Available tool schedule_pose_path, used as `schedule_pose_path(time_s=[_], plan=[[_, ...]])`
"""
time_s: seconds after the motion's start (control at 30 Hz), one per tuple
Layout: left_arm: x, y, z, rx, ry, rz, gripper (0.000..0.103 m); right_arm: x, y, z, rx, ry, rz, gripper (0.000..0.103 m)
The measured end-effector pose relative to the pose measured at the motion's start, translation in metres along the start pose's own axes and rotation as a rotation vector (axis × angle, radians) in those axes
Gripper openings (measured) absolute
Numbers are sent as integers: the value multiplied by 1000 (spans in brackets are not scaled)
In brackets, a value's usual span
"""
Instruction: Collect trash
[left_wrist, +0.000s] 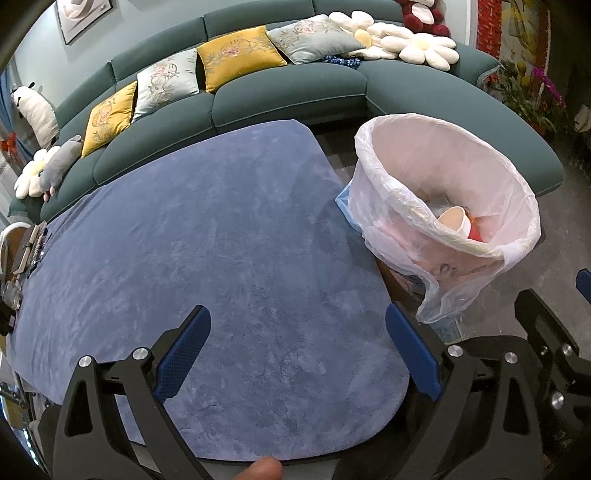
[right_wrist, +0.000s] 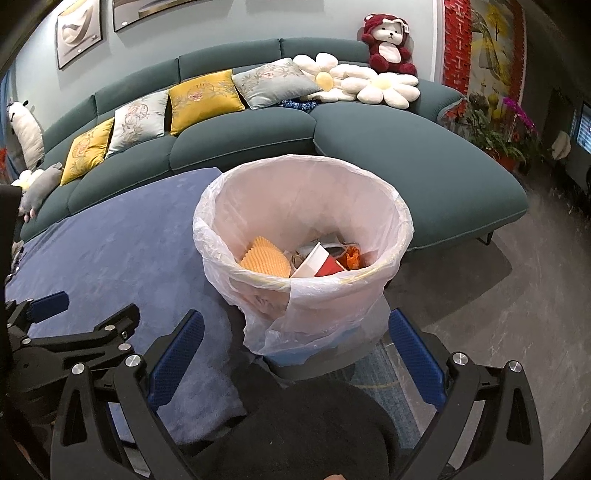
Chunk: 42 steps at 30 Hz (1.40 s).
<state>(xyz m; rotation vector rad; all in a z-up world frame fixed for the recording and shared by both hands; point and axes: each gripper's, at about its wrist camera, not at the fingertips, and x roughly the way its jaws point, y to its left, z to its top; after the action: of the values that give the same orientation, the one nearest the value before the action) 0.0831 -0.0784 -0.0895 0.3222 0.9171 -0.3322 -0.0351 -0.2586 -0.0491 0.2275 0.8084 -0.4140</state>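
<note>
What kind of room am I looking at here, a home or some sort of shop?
Most likely a home living room. A long teal fabric sofa carries embroidered yellow and grey cushions, a red-and-white plush bear sits on its back, and framed pictures hang on the wall. A plastic-lined bin holds trash.

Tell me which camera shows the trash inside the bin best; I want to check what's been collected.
The right wrist view: it looks down into the lined bin, showing an orange ridged piece, a red-and-white carton and scraps. The left wrist view shows the bin obliquely; its near wall hides most contents.
</note>
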Motion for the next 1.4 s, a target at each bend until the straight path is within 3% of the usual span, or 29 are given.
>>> schedule_pose_path(time_s=[1.4], plan=[[0, 8, -2, -44, -27, 8, 91, 5, 4, 1, -12, -1, -14, 96]])
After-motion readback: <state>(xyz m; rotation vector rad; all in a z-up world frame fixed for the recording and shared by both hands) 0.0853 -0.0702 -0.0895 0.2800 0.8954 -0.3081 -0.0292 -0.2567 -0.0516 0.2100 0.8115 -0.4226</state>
